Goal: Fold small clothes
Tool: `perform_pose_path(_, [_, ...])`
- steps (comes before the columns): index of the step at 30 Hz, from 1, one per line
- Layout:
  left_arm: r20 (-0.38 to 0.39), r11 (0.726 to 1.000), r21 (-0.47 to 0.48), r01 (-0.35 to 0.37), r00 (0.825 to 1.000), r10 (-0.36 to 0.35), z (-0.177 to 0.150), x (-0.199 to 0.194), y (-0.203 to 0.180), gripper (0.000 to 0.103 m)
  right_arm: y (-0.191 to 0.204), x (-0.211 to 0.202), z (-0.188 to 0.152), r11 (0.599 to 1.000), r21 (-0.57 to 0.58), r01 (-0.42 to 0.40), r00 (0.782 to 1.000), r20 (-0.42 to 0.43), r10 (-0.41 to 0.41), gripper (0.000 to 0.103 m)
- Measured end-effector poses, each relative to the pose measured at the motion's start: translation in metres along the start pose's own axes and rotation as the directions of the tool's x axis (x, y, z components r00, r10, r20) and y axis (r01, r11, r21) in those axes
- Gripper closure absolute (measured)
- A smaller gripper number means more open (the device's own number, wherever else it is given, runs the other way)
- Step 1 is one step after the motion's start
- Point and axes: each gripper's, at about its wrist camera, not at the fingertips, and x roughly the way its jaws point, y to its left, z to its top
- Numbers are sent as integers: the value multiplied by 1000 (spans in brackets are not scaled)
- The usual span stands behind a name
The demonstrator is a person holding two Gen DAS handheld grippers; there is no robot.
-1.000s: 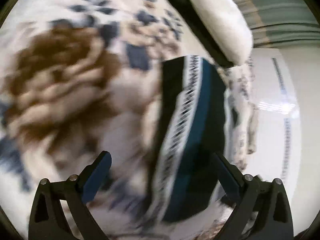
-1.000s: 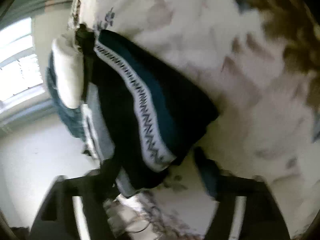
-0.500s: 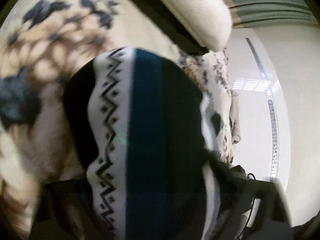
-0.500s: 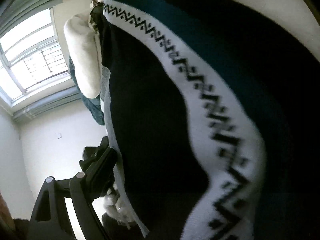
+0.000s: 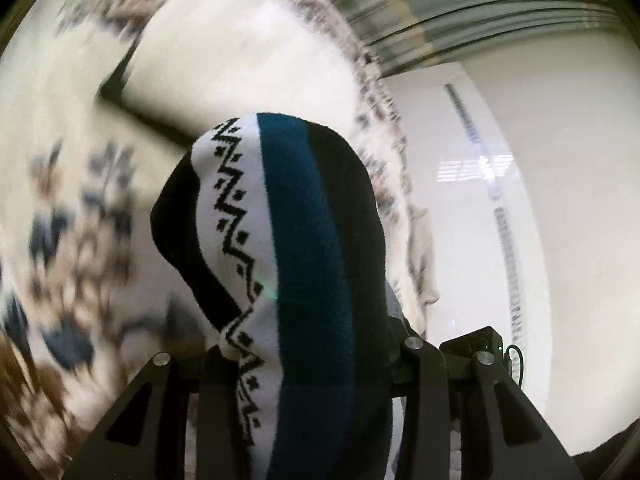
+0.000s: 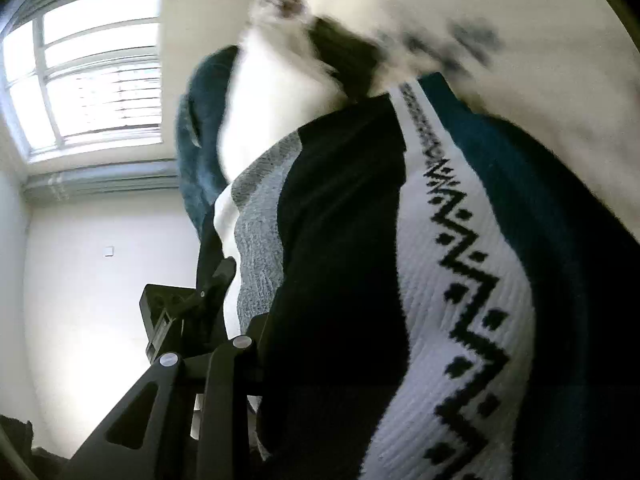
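Left wrist view: left hand-held gripper (image 5: pixel 304 364) pinches a patterned sock (image 5: pixel 288 248) — floral bedspread (image 5: pixel 68 208) left, bare wall right; right hand-held gripper (image 6: pixel 340 360) grips it too.

Sock (image 5: pixel 304 264): between the left gripper (image 5: pixel 298 364) fingers, before the pillow (image 5: pixel 240 52).
Pillow: on the bedspread (image 5: pixel 60 208).
Window (image 6: pixel 92 72): left, behind the right gripper (image 6: pixel 320 360).

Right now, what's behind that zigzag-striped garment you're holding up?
Behind the zigzag-striped garment lie a floral bedspread and a white pillow. Whatever sits directly behind the cloth is covered.
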Motion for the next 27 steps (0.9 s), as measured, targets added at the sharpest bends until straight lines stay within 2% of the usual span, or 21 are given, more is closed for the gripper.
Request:
perform_pose_path(4, [34, 997, 59, 41, 999, -43, 73, -14, -38, 68, 64, -4, 39, 997, -80, -16, 997, 72, 22, 73])
perform_pose_path(8, [60, 990, 134, 37, 997, -45, 167, -14, -53, 67, 118, 22, 97, 986, -163, -25, 988, 147, 50, 73])
perform_pose_path(10, [52, 988, 156, 21, 998, -29, 212, -7, -43, 67, 136, 50, 129, 982, -190, -15, 982, 182, 51, 73])
perform_pose_path(14, [17, 983, 166, -80, 997, 79, 279, 27, 1, 64, 141, 117, 176, 984, -179, 9, 977, 212, 30, 73])
perform_pose_path(17, [-40, 981, 136, -139, 988, 146, 294, 49, 40, 63, 129, 163, 191, 987, -150, 64, 981, 193, -34, 73])
perform_pose_path(20, [-61, 987, 98, -127, 989, 133, 291, 54, 68, 53, 124, 168, 195, 986, -143, 90, 981, 181, -64, 73])
perform_pose_path(21, [-65, 989, 91, -118, 990, 125, 290, 53, 70, 52, 122, 169, 196, 985, -142, 98, 983, 171, -74, 68])
perform_pose_path(22, [-63, 990, 83, -111, 991, 117, 289, 51, 72, 50, 122, 168, 199, 982, -143, 120, 982, 163, -96, 56])
perform_pose_path(24, [-42, 986, 56, -160, 986, 162, 287, 40, 70, 41, 121, 160, 197, 968, -144, 207, 971, 148, -186, 40])
perform_pose_path(26, [3, 973, 22, -230, 973, 230, 285, 26, 64, 38, 121, 141, 188, 955, -143, 259, 960, 149, -238, 36])
perform_pose_path(27, [27, 961, 26, -275, 961, 274, 281, 18, 58, 35, 122, 131, 186, 941, -138, 310, 945, 151, -289, 32])
